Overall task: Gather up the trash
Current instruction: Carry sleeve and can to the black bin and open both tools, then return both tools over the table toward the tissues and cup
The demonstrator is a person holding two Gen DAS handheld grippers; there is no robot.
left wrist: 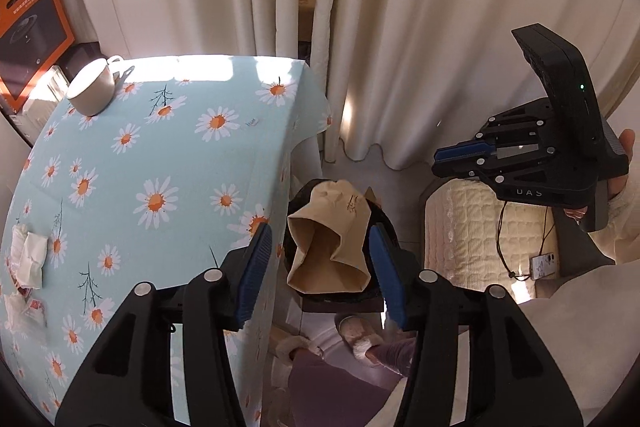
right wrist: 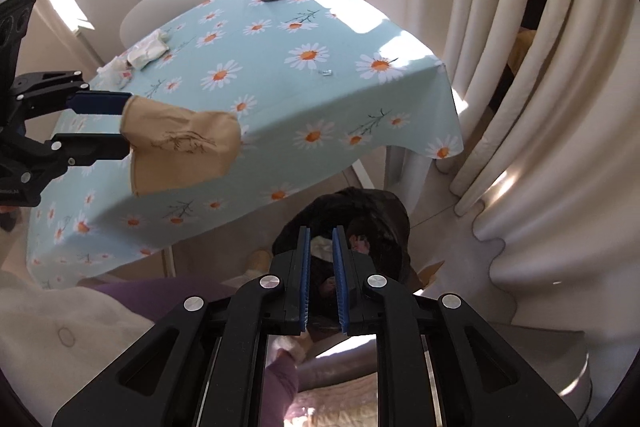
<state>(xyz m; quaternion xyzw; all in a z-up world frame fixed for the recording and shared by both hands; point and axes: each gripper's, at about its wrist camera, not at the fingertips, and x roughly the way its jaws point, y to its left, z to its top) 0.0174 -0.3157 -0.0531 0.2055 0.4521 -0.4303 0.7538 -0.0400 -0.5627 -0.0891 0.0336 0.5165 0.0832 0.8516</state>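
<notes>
A tan paper bag hangs between my left gripper's blue pads, just above a black-lined trash bin on the floor by the table corner. The jaws stand wide and I cannot tell if they still touch the bag. In the right wrist view the bag sits at the left gripper's tips, above the table edge. My right gripper is nearly shut and empty, pointing down at the bin. Crumpled white tissues lie on the daisy tablecloth, also seen in the right wrist view.
A white cup stands at the table's far corner. Cream curtains hang behind the bin. A cushioned chair stands right of the bin. The person's slippered feet are on the floor below. An orange box leans at far left.
</notes>
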